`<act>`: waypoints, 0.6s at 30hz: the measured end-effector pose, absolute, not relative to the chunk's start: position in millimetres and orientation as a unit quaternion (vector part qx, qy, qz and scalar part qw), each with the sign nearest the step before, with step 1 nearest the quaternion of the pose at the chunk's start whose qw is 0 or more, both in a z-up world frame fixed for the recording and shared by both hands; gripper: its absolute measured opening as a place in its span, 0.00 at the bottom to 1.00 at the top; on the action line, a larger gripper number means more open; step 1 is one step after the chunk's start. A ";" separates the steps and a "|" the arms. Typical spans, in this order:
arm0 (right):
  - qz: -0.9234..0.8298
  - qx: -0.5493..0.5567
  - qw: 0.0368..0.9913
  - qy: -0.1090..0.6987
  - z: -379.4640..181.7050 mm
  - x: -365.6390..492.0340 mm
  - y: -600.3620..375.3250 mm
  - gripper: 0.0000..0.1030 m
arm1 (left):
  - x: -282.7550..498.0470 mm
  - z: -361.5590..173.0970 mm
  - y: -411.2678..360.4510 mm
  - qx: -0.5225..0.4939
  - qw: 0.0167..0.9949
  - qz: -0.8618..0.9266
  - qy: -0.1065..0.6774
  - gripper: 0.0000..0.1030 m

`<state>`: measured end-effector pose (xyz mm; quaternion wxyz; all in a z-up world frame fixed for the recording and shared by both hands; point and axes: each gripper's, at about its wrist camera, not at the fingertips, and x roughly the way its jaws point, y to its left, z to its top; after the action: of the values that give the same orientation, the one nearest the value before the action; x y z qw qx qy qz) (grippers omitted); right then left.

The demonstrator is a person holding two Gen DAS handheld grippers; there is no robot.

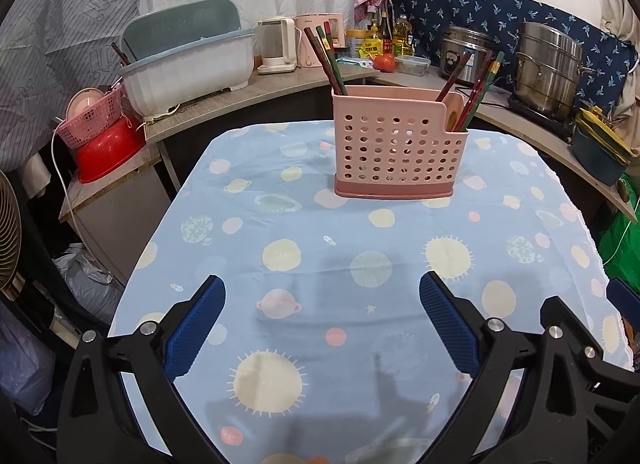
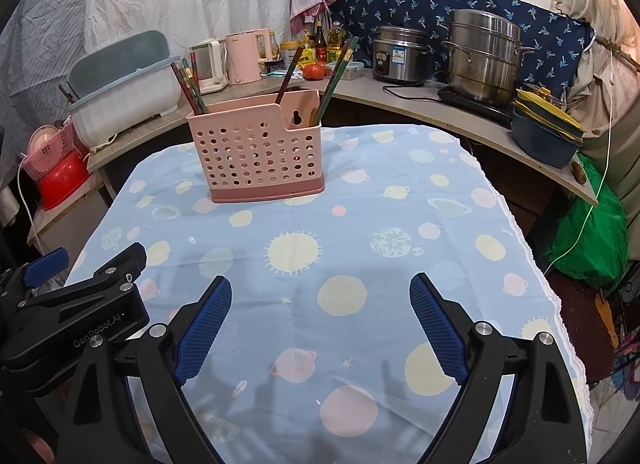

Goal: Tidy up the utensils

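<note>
Chopsticks in two bunches inside one pink perforated holder at table's far middle: about four at its left end, about four at its right, exact count blurred by overlap. Left gripper and right gripper, one each, blue fingers spread wide over bare tablecloth, nothing between, well short of holder. Lower chopstick ends hidden behind holder wall; left gripper cut off at right-wrist view's edge.
</note>
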<state>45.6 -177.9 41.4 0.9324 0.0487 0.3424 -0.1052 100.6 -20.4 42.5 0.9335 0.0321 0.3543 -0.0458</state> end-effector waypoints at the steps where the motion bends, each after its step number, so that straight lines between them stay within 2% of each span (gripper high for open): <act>1: -0.105 0.048 0.932 0.345 41.2 46.0 -177.6 0.85 | 100.7 42.3 -20.2 0.031 0.933 -0.045 0.355 0.91; 3: -0.105 0.049 0.930 0.348 40.7 46.5 -176.9 0.86 | 100.7 42.5 -20.1 0.031 0.934 -0.044 0.354 0.91; 5: -0.110 0.054 0.929 0.350 39.9 46.5 -178.0 0.94 | 100.7 42.5 -18.7 0.033 0.935 -0.036 0.352 0.91; 18: -0.114 0.051 0.928 0.350 37.4 47.0 -177.7 0.94 | 103.7 39.1 -12.3 0.030 0.932 -0.025 0.360 0.93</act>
<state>47.0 -177.7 37.4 0.9284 0.0505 0.3502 -0.1136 103.7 -12.3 39.1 0.9321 0.0305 0.3600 -0.0252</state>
